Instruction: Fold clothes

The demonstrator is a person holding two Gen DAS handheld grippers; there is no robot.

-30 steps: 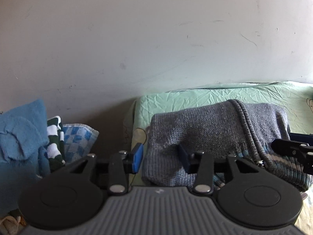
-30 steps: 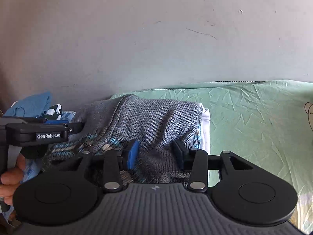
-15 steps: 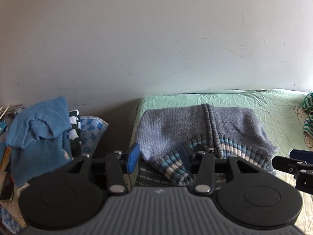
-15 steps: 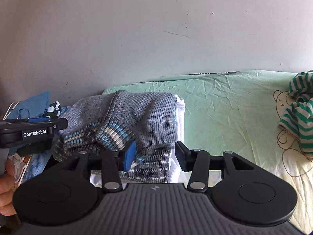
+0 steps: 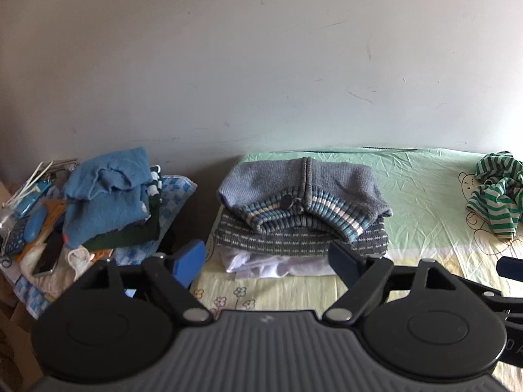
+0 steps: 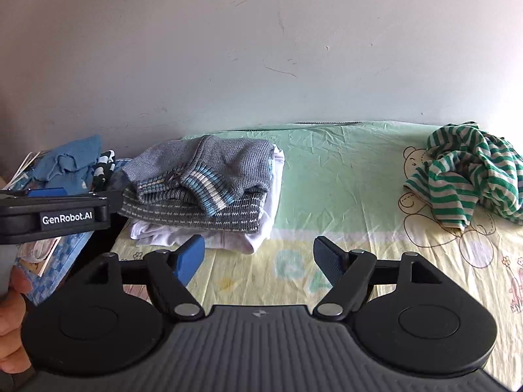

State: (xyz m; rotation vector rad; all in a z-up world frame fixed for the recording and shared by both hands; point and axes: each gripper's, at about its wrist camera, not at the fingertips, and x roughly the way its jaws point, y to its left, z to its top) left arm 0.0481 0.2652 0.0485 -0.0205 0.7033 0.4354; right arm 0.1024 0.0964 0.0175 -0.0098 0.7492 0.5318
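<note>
A: Sweater (image 5: pixel 304 192) is sitting folded on top of the stack (image 6: pixel 209 219) at the left end of the bed (image 6: pixel 343 176), striped hem facing the cameras. That piece is looking finished to me.

B: Agreed. Both tongs are hanging wide apart and gripping nothing: left gripper (image 5: pixel 266 259) just short of the stack, right gripper (image 6: pixel 258 258) over bare sheet.

A: So the next move is probably reaching for the green striped shirt (image 6: pixel 464 176), lying crumpled well apart at the right.

B: Yes, it is needing spreading flat first. The sweater's long axis is running left to right, parallel to the wall.
</note>
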